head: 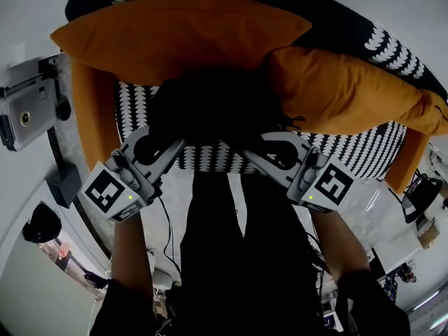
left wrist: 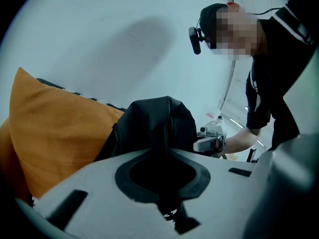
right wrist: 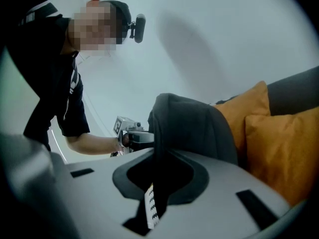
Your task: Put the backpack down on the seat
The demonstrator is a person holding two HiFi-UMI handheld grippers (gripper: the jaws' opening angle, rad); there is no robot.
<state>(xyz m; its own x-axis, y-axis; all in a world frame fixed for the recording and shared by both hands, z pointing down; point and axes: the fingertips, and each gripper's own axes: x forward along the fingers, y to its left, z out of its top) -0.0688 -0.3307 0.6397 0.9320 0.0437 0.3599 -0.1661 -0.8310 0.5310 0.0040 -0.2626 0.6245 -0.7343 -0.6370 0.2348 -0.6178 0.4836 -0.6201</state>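
Forearms reach forward side by side in the head view, each tipped a little downward, with the left gripper (head: 162,148) and the right gripper (head: 269,154) angled inward toward one another and the black fabric backpack (head: 210,107) carried between them. In the left gripper view the jaws are drawn nearly together, pinching a dark fold of the backpack that runs down through the gap between them; the bag's rounded bulk rises just beyond the jaw tips, and a large orange fabric cushion (left wrist: 55,138) stands off to the left of them. In the right gripper view the jaws are likewise clamped on a fold of the bag's black cloth, with a small white printed label (right wrist: 151,205) lying in the gap beside it; the bag's body rises straight ahead of the jaws and a second orange cushion (right wrist: 284,148) lies to their right. Ahead of and below both pairs of jaws spreads the black-and-white patterned seat (head: 364,152). Whether the bag's underside touches that seat cannot be made out.
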